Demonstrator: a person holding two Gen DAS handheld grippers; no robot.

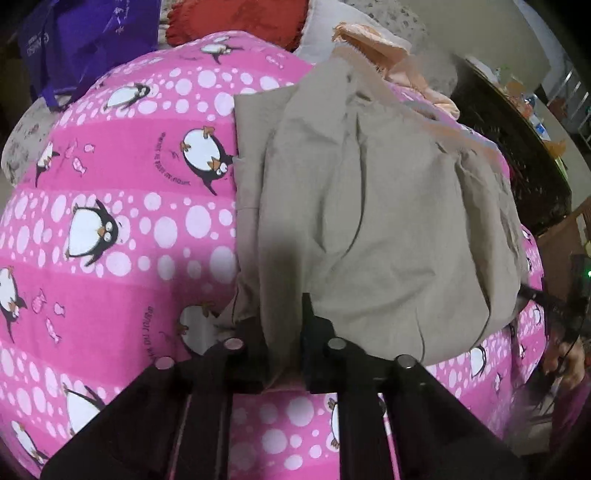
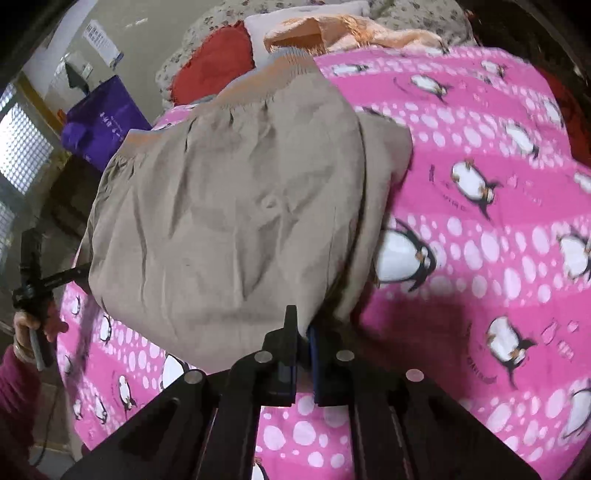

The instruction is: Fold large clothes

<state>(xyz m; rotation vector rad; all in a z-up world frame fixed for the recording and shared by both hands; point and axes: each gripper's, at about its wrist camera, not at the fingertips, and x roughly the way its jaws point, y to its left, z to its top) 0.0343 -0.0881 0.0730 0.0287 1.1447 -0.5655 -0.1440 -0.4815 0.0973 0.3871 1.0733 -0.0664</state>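
Observation:
A beige garment (image 1: 369, 206) with a gathered elastic waistband (image 2: 258, 99) lies partly folded on a pink penguin-print bedsheet (image 1: 110, 229). In the left wrist view my left gripper (image 1: 284, 326) is shut on the garment's near edge, and a fold of cloth runs down between its black fingers. In the right wrist view my right gripper (image 2: 303, 326) is shut on another near corner of the same garment (image 2: 221, 221). Each gripper also shows at the edge of the other's view, held in a hand: the right gripper (image 1: 557, 314) and the left gripper (image 2: 37, 280).
A peach cloth (image 2: 351, 33), a red cushion (image 2: 214, 66) and a floral pillow (image 2: 417, 14) lie at the bed's far end. A purple bag (image 2: 99, 125) stands beside the bed. A dark round piece of furniture (image 1: 517, 147) borders the bed. The sheet (image 2: 480, 258) lies bare beside the garment.

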